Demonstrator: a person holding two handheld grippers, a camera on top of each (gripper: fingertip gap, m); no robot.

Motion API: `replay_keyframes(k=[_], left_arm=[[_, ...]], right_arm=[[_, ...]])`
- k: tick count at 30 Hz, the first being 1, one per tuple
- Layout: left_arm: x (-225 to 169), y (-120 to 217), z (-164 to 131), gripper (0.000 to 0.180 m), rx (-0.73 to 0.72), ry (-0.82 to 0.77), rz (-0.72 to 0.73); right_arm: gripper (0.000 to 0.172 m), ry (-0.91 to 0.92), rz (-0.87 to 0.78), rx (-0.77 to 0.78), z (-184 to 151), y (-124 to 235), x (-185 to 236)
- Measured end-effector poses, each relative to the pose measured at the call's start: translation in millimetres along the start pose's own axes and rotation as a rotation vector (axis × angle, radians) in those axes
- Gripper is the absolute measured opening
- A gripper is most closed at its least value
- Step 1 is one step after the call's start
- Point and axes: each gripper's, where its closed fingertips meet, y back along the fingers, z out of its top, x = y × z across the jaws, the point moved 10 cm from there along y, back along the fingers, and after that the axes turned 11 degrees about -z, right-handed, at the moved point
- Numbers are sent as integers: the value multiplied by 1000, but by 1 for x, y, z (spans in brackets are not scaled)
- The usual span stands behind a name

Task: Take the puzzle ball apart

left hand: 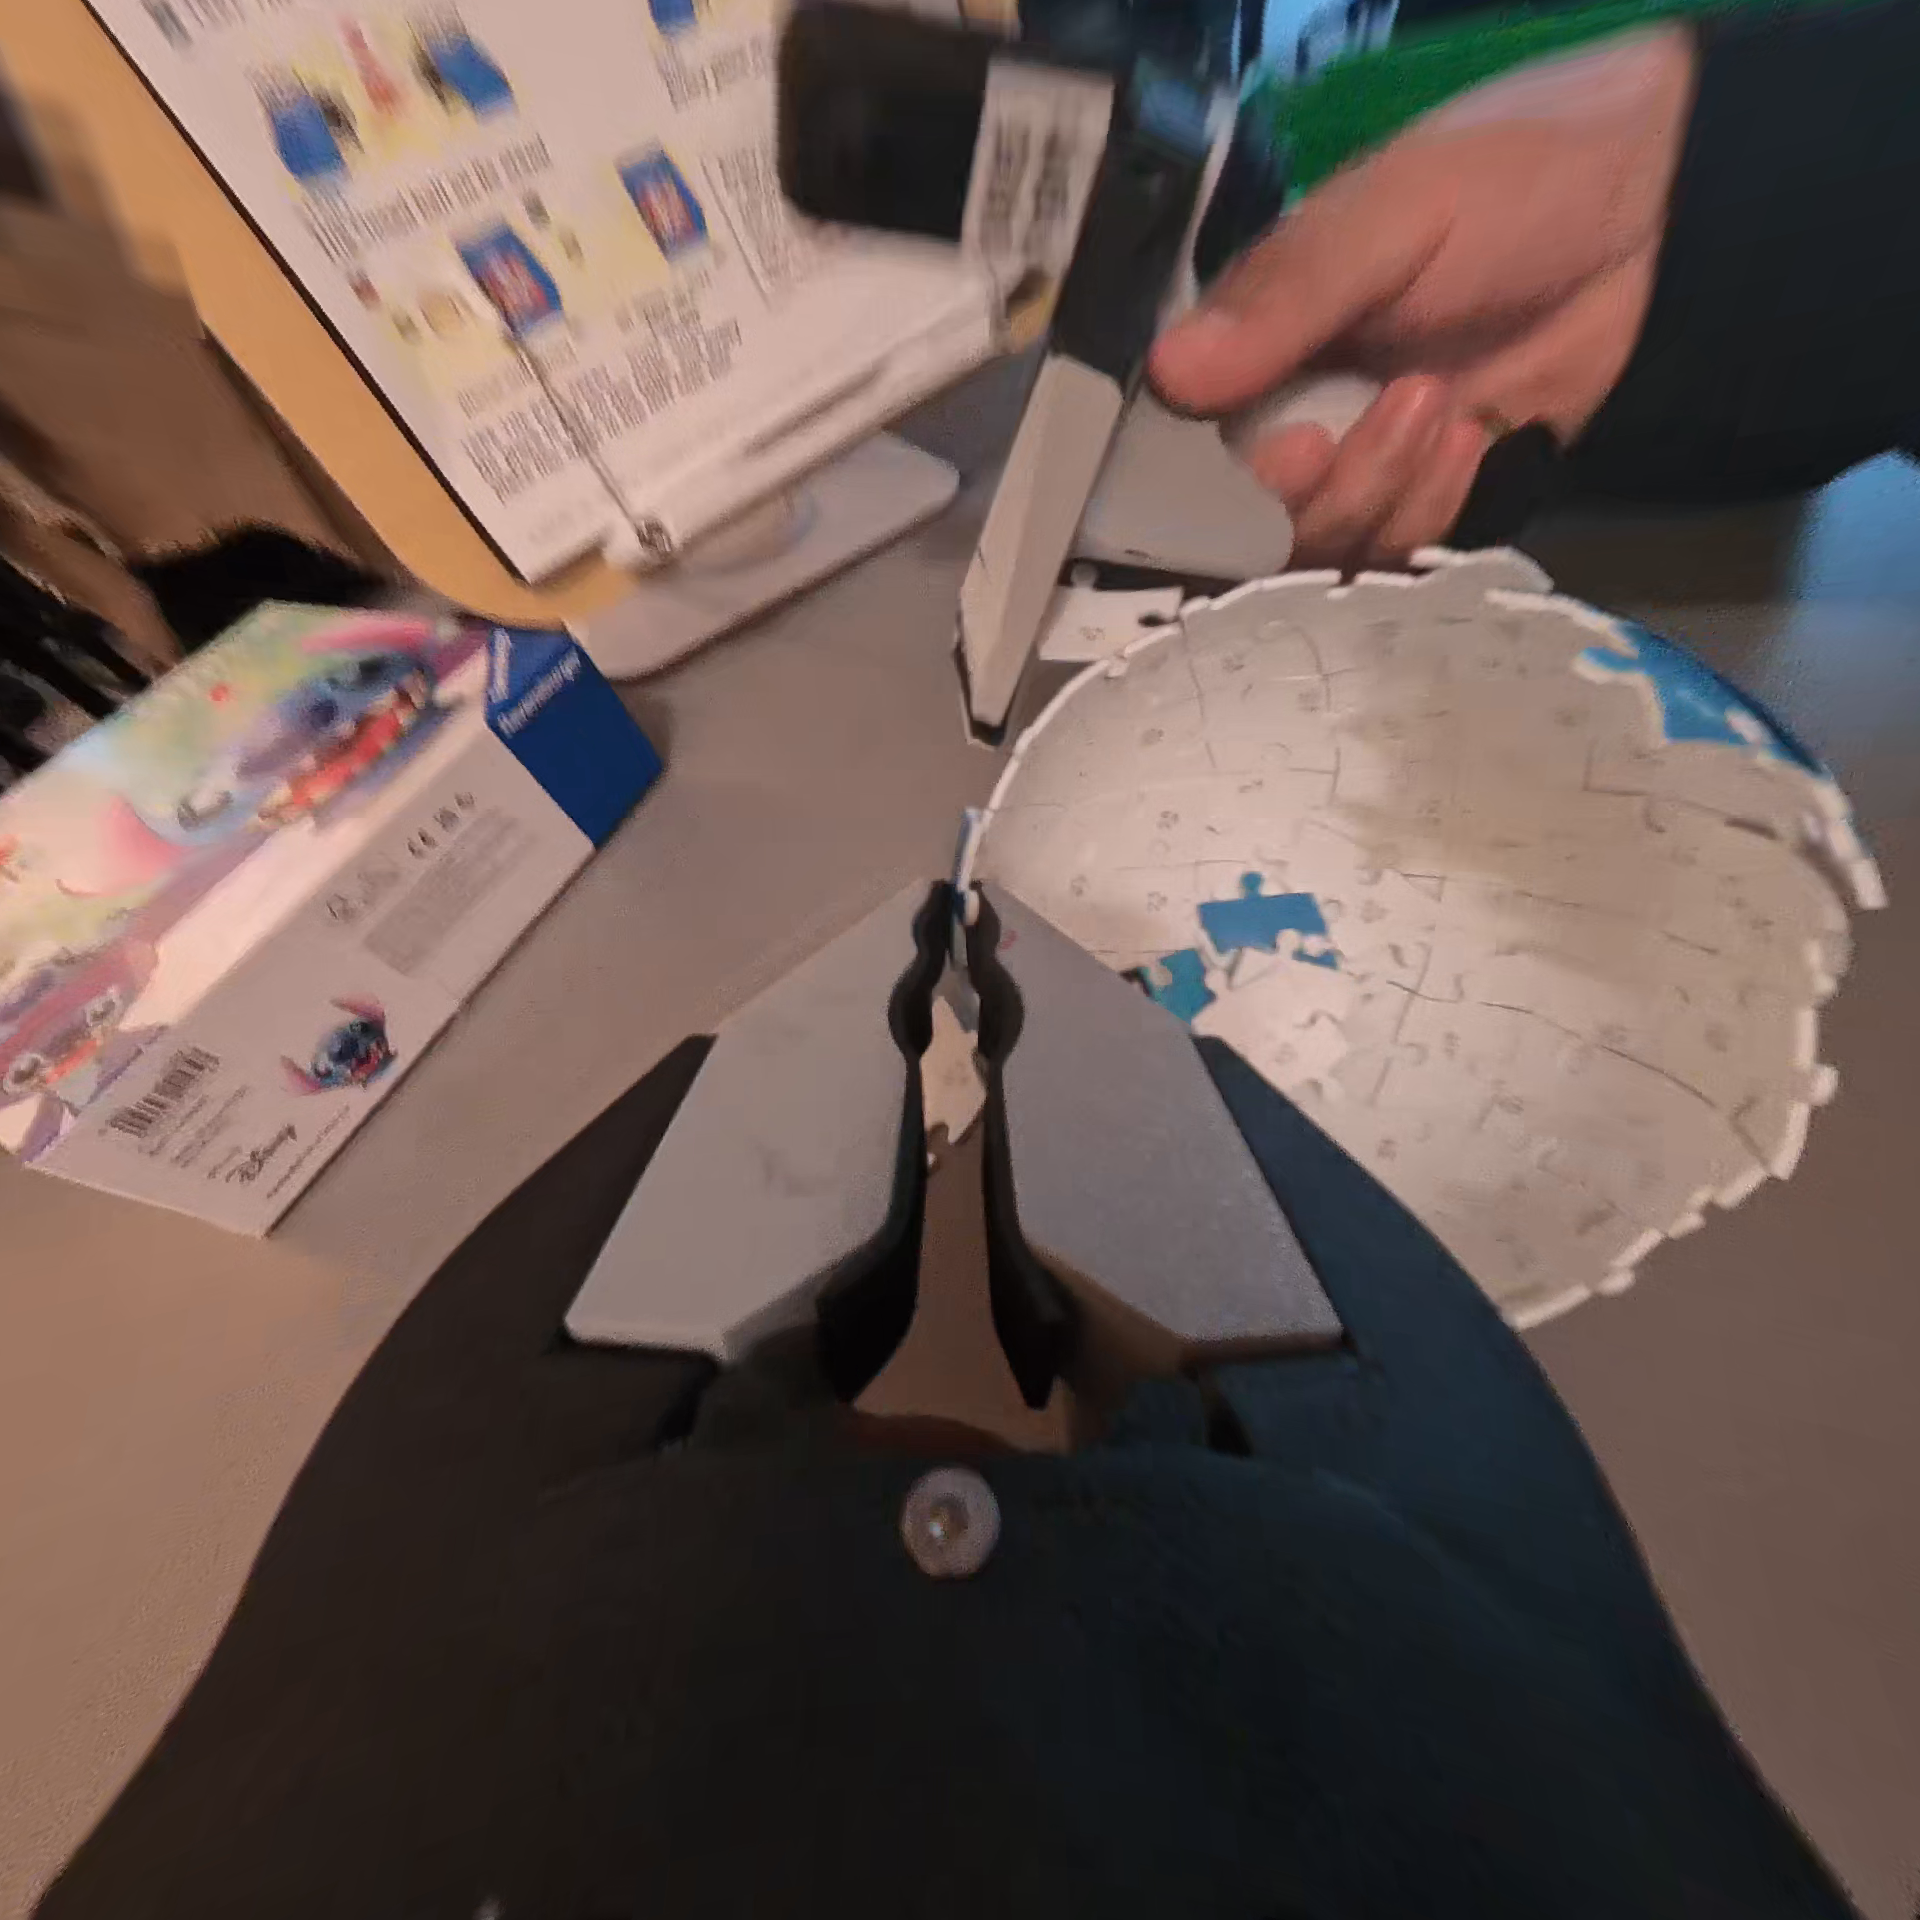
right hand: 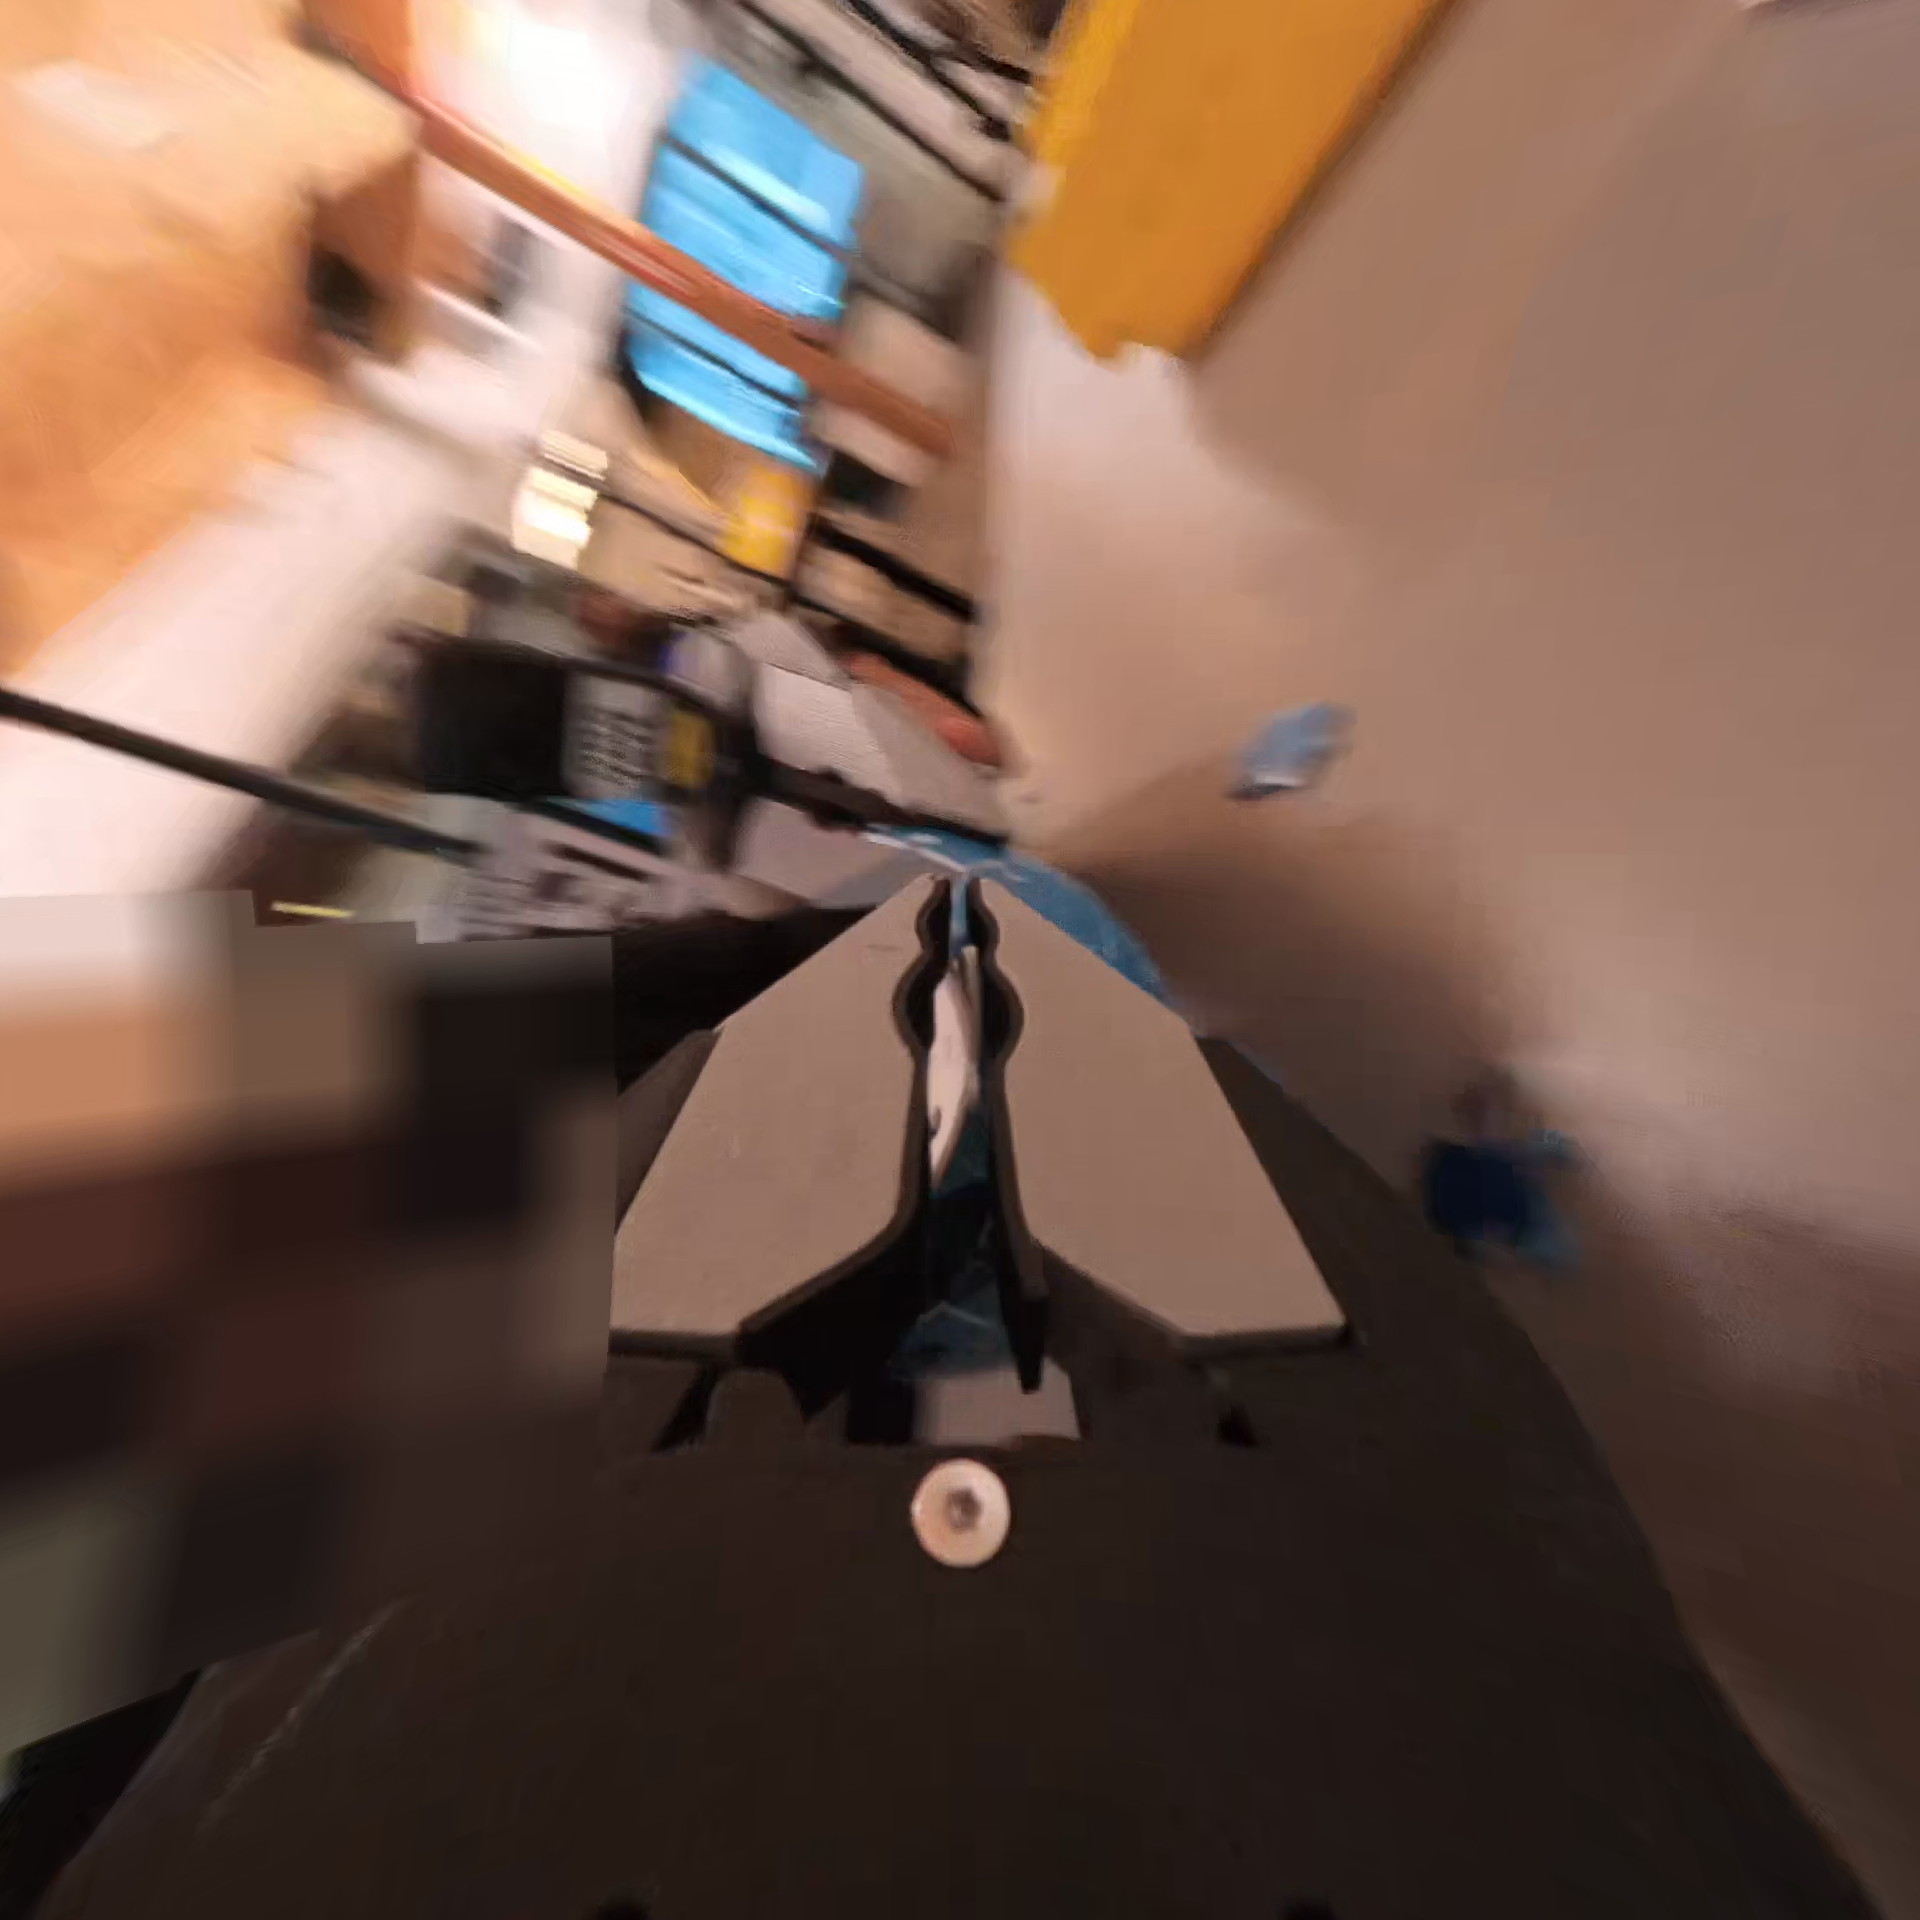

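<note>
A half-round puzzle shell [left hand: 1455, 935], white inside and blue outside, rests on the grey table [left hand: 727, 831]. My left gripper [left hand: 961, 904] is shut on the shell's near rim, which stands as a thin edge between the pads. Two blue pieces [left hand: 1262, 920] lie inside the shell. The right gripper [left hand: 1039, 623], held by a hand [left hand: 1455, 291], points down at the shell's far rim. In the blurred right wrist view, my right gripper [right hand: 958, 894] is shut on a thin white and blue edge that runs on into the shell's blue outside [right hand: 1101, 940].
A colourful puzzle box [left hand: 291, 894] lies at the left. A printed sheet [left hand: 520, 260] leans on a white stand [left hand: 790, 520] behind it. Loose blue pieces [right hand: 1288, 748] [right hand: 1496, 1195] lie on the table in the right wrist view. My left and right fingertips are right by each other.
</note>
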Motion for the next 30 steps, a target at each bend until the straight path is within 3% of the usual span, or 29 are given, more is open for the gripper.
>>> replay_keyframes(k=[3, 4, 6, 10, 11, 13, 14, 17, 20, 21, 23, 24, 26, 27, 30], left_arm=[[0, -6, -5, 1, 61, -25, -1], [2, -6, -4, 1, 70, -1, -25], [7, -6, -3, 3, 72, 79, -85], [10, -6, 1, 8, 107, 72, -151], [11, -6, 3, 11, 122, 57, -167], [17, -6, 7, 5, 145, 62, -207], [23, -7, 7, 2, 148, 114, -231], [45, -5, -5, 0, -14, 454, -397], [76, 14, -17, 0, -378, 868, -557], [84, 20, -23, 0, -400, 874, -509], [83, 23, -29, 0, -240, 707, -377], [77, 21, -26, 2, -167, 647, -376], [65, 16, -15, 48, -53, 590, -424], [61, 15, -9, 58, -17, 561, -443], [44, 14, 9, 63, 84, 446, -547]], right_arm=[[12, 217, -315, -1, 7, 6, 12], [32, 299, -387, -28, 10, 12, 20], [35, 495, -428, -43, 12, 16, 42], [42, 761, -575, 195, 0, -11, 54], [41, 793, -623, 250, -1, -19, 50], [12, 834, -636, 295, -2, -31, 47], [2, 854, -635, 299, -3, -34, 47], [1, 925, -649, 252, -6, -32, 50], [0, 967, -684, 213, -11, -25, 48], [1, 957, -679, 204, -12, -24, 48], [1, 913, -657, 198, -12, -23, 47], [1, 903, -647, 199, -11, -23, 47], [6, 905, -655, 212, -8, -25, 45], [14, 910, -672, 228, -6, -26, 44], [20, 918, -676, 331, -3, -33, 41]])
